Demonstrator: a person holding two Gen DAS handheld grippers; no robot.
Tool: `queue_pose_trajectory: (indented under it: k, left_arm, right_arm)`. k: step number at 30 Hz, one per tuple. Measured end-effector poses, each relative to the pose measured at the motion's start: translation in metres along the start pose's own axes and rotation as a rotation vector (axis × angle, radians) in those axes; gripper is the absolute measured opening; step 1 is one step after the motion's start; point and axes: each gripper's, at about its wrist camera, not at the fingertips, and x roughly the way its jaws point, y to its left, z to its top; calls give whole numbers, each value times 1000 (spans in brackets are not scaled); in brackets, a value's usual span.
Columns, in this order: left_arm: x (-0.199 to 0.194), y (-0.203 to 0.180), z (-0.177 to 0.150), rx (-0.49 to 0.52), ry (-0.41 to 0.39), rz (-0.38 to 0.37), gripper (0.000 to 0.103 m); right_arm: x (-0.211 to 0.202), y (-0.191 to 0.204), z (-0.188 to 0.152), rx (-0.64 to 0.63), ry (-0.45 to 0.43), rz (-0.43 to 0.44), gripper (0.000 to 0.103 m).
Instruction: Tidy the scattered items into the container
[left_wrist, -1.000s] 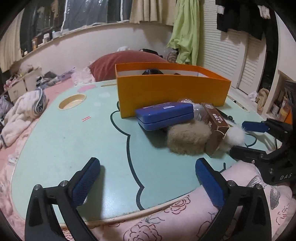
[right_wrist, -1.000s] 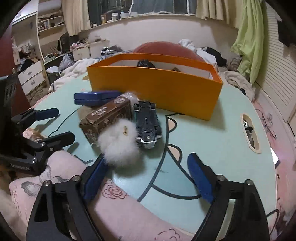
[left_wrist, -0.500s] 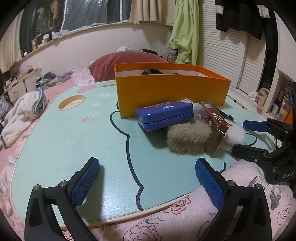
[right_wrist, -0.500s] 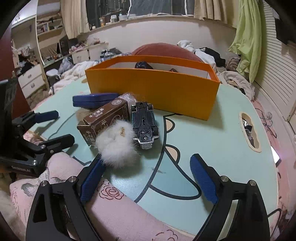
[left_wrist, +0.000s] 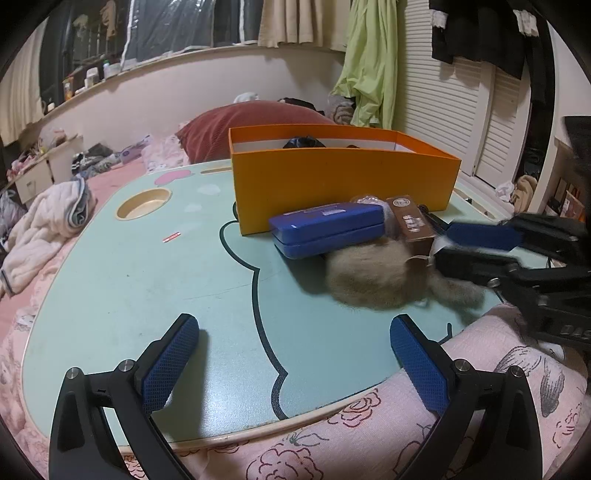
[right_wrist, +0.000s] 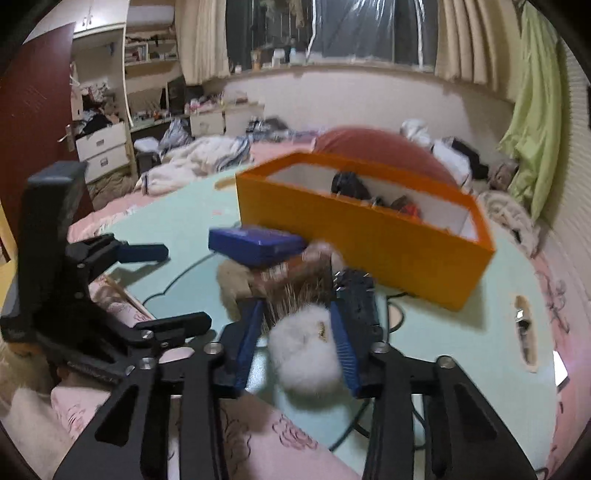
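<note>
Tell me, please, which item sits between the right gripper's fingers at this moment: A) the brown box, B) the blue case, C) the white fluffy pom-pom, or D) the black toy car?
C: in the right wrist view the right gripper has its blue pads closed in on the white fluffy pom-pom, while the blue case lies apart, farther back.

- Dim, warm indoor light falls from above; the windows are dark.
- Soft shadows sit under the left gripper (left_wrist: 291, 354) fingers.
- Fisheye bending and black vignette mark the edges.
- The right wrist view is motion-blurred, especially the orange box (right_wrist: 369, 236).
</note>
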Motion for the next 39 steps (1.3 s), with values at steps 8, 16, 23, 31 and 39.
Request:
queue_pose_trajectory:
  k: [8,16,23,31,39]
  left_arm:
    - [0,0,0,0,-1,0,102]
    - [-6,7,0,-49,-26,-41,102]
    - [-12,22,36,-200,-63,-112,102]
    - [38,6,75,-150,90,-52,95]
    - [32,24,54,-257,26,-117,65]
  right_arm:
    - [15,-19,-9,79,89,93,35]
    - [7,-3,-15,-1,75,3,35]
    - [6,-4,-15,9,74,11,35]
    - [7,-6,-14,11,72,16,35]
    - [5,-6,-14,14,67,8,35]
